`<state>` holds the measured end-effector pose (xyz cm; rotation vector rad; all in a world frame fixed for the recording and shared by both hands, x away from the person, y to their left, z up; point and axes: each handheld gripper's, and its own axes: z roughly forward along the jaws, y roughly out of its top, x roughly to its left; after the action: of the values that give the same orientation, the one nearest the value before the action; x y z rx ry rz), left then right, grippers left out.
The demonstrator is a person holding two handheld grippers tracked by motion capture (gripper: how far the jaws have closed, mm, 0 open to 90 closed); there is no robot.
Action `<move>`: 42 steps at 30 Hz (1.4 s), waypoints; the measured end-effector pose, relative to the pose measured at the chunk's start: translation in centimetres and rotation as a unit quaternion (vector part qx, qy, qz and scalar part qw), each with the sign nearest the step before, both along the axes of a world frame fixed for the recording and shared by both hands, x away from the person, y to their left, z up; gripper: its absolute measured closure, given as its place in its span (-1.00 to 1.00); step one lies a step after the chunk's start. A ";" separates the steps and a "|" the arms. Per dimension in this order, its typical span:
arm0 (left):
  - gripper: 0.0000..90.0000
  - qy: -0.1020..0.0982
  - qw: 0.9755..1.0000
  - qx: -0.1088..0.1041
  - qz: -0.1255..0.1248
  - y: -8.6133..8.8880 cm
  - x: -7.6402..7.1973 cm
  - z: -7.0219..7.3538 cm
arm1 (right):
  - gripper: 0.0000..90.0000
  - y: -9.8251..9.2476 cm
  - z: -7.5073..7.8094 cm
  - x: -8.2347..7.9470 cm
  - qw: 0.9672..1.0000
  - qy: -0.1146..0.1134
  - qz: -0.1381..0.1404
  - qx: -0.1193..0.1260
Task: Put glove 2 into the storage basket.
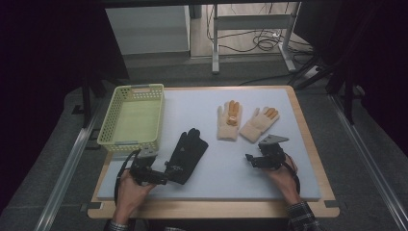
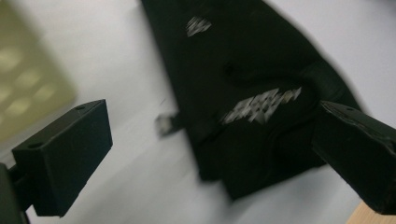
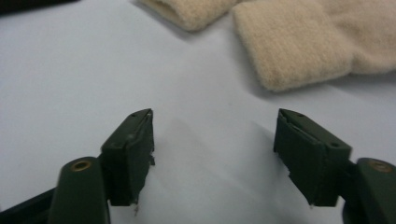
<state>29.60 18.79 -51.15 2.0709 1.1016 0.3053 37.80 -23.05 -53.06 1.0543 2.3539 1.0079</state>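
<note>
A black glove [image 1: 187,154] lies flat on the white mat, fingers pointing away. My left gripper [image 1: 163,177] is open at its cuff; in the left gripper view the wide-spread jaws frame the black glove [image 2: 252,98] and its cuff edge. Two cream gloves with orange fingertips lie side by side, one [image 1: 228,121] to the left of the other [image 1: 258,124]. My right gripper [image 1: 250,159] hovers open just short of their cuffs, nothing between its fingers. The right gripper view shows one cream cuff [image 3: 299,46] and part of the other [image 3: 191,11] beyond the jaws.
A pale green plastic basket [image 1: 131,118] stands empty at the mat's left edge, beside the black glove. The white mat [image 1: 216,183] covers a wooden table [image 1: 308,139]. Beyond the table are desk legs and cables on the floor.
</note>
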 end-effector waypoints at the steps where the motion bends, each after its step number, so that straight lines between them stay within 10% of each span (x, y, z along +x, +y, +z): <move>1: -1.00 0.000 1.000 0.002 -0.002 -0.6 0.3 0.2 | -0.39 0.0 0.0 0.0 1.000 0.000 -0.002 0.000; 10: -1.00 0.001 0.999 0.022 -0.029 -5.5 2.8 0.6 | -0.40 0.1 -0.1 0.0 1.000 -0.002 -0.001 -0.003; 13: -1.00 -0.001 0.998 0.056 -0.002 -6.5 3.4 0.2 | -0.40 0.1 -0.1 0.0 1.000 -0.002 -0.001 -0.003; 22: -1.00 0.039 0.996 0.077 0.035 -6.5 5.3 -2.2 | -0.40 0.1 -0.1 0.0 1.000 -0.001 -0.002 -0.002; 36: -0.94 0.028 0.995 0.096 0.027 -7.6 5.4 -2.4 | -0.40 0.1 -0.2 -0.1 1.000 -0.002 -0.002 -0.003; 42: -0.08 0.020 0.994 0.087 0.056 -6.1 6.1 -1.8 | -0.40 0.1 -0.2 -0.1 1.000 -0.002 -0.002 -0.004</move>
<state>35.69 12.73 -52.94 2.1803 1.2556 0.4309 37.72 -22.94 -53.23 1.0514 2.3495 0.9992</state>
